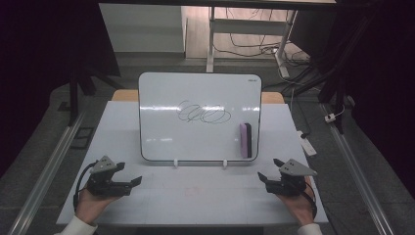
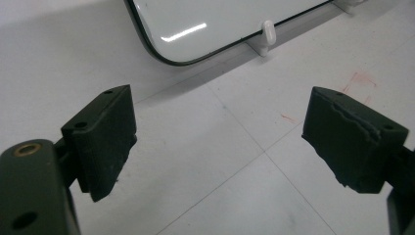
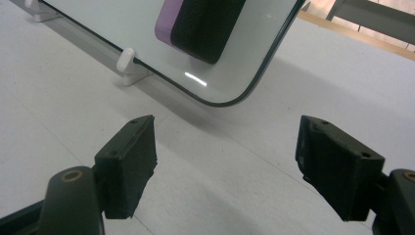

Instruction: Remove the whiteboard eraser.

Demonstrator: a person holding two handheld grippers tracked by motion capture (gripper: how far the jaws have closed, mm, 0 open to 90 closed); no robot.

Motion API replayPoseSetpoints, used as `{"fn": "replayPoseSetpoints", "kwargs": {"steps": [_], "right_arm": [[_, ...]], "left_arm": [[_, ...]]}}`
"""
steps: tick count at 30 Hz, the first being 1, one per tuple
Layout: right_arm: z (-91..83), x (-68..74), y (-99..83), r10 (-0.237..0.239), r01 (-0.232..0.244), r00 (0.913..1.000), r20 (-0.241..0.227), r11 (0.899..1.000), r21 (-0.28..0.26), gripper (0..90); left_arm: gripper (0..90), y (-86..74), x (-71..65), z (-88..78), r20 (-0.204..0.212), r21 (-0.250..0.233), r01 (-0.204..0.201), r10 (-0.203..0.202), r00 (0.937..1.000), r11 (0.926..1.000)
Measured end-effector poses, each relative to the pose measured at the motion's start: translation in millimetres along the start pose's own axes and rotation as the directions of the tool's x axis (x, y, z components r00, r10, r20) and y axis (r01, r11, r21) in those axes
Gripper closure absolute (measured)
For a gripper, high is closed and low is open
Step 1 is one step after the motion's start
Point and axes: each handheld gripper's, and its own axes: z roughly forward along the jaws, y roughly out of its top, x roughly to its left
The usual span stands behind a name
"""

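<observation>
The eraser (image 1: 245, 140) clings upright to the whiteboard (image 1: 195, 98) near its lower right corner: light, soft felt, likely magnetic. I'd pinch its long sides. My right gripper (image 1: 267, 170) and left gripper (image 1: 129, 174) rest at the bench's (image 1: 161, 196) near corners, jaws apart and empty.

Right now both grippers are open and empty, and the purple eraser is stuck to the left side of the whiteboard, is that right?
Not quite. The left gripper and right gripper are indeed open and empty, but the purple eraser sits on the right side of the whiteboard, near its lower right corner. The high view shows this.
</observation>
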Motion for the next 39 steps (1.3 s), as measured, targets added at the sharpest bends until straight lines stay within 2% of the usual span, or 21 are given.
{"fn": "replayPoseSetpoints", "kwargs": {"steps": [28, 38, 39], "right_arm": [[-3.2, 2.5, 4.1, 0.007, -0.007, 0.9999, 0.014, 1.000, -0.025, 22.8], [-11.2, 6.7, 20.6, 0.012, -0.012, 0.9999, 0.010, 0.998, -0.063, 23.4], [-12.9, 8.3, 27.0, 0.012, -0.011, 0.9998, 0.014, 0.998, -0.066, 23.5]], "left_arm": [[13.2, -1.2, 0.5, -1.0, 0.022, 0.007, 0.007, -0.007, 0.9997, 0.9999], [13.2, -1.2, -1.1, 0.8, 0.025, 0.013, 0.001, -0.002, 0.9997, 0.9999], [13.2, -1.3, -1.2, 1.0, 0.026, 0.014, 0.003, -0.003, 0.9997, 0.9999]]}}
